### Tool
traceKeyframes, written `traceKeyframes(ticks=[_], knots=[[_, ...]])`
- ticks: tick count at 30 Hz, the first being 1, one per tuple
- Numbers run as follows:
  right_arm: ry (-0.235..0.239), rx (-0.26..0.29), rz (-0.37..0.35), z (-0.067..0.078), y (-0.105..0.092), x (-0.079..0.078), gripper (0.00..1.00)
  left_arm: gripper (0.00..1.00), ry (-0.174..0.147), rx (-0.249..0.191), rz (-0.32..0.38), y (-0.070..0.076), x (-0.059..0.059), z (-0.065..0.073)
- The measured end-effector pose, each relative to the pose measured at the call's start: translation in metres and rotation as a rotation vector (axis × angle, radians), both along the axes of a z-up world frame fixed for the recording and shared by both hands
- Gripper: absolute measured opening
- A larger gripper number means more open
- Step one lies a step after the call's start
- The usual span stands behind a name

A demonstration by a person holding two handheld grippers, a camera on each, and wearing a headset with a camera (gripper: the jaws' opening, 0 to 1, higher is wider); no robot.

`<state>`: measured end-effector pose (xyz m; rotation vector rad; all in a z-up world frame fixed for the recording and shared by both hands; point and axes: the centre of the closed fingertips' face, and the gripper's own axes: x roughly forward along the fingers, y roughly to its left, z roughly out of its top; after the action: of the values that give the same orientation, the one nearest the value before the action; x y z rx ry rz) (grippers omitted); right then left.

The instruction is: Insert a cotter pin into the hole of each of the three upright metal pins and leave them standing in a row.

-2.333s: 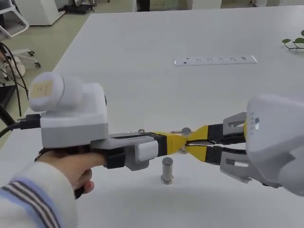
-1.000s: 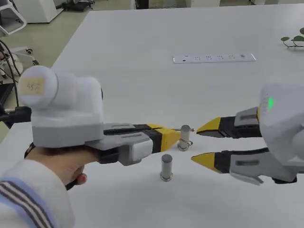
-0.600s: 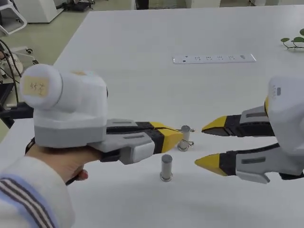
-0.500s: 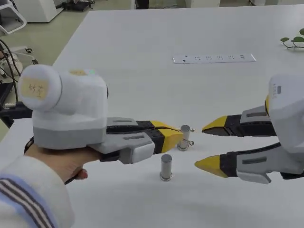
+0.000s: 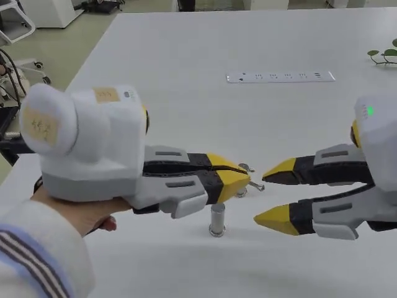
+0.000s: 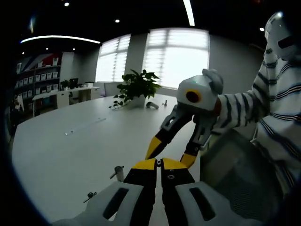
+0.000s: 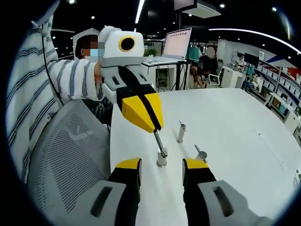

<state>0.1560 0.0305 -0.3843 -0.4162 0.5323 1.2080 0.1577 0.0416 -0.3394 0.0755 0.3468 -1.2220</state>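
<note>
The front pin [image 5: 217, 220] is a plain grey metal cylinder on a small flared foot. It stands upright on the white table [image 5: 186, 74] at lower centre of the head view. A second pin [image 5: 240, 193] peeks out just above and to the right of it, with a thin cotter pin [image 5: 256, 185] jutting from its right side.

A white power strip [image 5: 280, 77] lies well apart at upper centre, and a green plant [image 5: 384, 56] sits at the right edge. The body of the left gripper [image 5: 244, 180], held by a hand [image 5: 80, 214] in a striped sleeve [image 5: 37, 264], crosses the middle of the frame. It covers most of the second pin and overlaps the top of the front pin.

The left gripper's yellow-tipped jaws are pressed together, right above the second pin. In the right gripper view a thin metal shaft slants from that tip down to a pin, and it is not possible to tell whether the jaws pinch it. The right gripper [image 5: 260, 197] comes in from the right of the head view with its jaws spread wide. They hold nothing and touch nothing, and its tips sit just beside the cotter pin.
</note>
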Motion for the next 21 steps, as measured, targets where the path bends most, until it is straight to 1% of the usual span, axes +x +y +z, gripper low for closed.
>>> traceKeyframes(ticks=[1,4,8,9,11,14,16,18,20,21], knots=[[0.002,0.002,-0.002,0.0004,0.0006,-0.0008,0.29,0.00,0.000,0.001,-0.006,-0.0005,-0.0008,-0.0003],[-0.004,0.005,-0.002,0.0008,0.0021,-0.0006,0.25,0.00,-0.018,0.011,-0.020,-0.0018,-0.0020,-0.0010],[-0.004,0.017,0.004,0.0030,0.0050,-0.0013,0.21,0.00,-0.017,0.018,-0.040,-0.0036,-0.0044,-0.0032],[-0.002,0.018,0.004,0.0034,0.0053,-0.0014,0.19,0.00,-0.022,0.029,-0.045,-0.0037,-0.0048,-0.0048],[-0.002,0.019,0.006,0.0043,0.0059,-0.0016,0.16,0.00,-0.026,0.035,-0.053,-0.0041,-0.0057,-0.0057],[0.000,0.021,-0.001,0.0060,0.0059,-0.0009,0.14,0.00,-0.034,0.037,-0.062,-0.0051,-0.0072,-0.0062],[0.001,0.026,-0.004,0.0069,0.0060,-0.0006,0.12,0.00,-0.038,0.038,-0.066,-0.0054,-0.0078,-0.0065],[0.007,0.029,-0.004,0.0059,0.0048,-0.0012,0.11,0.00,-0.047,0.030,-0.068,-0.0055,-0.0080,-0.0066],[0.004,0.023,0.002,0.0059,0.0048,-0.0030,0.11,0.00,-0.039,0.026,-0.066,-0.0050,-0.0076,-0.0079],[0.003,0.023,0.001,0.0060,0.0047,-0.0031,0.11,0.00,-0.039,0.031,-0.070,-0.0048,-0.0082,-0.0090]])
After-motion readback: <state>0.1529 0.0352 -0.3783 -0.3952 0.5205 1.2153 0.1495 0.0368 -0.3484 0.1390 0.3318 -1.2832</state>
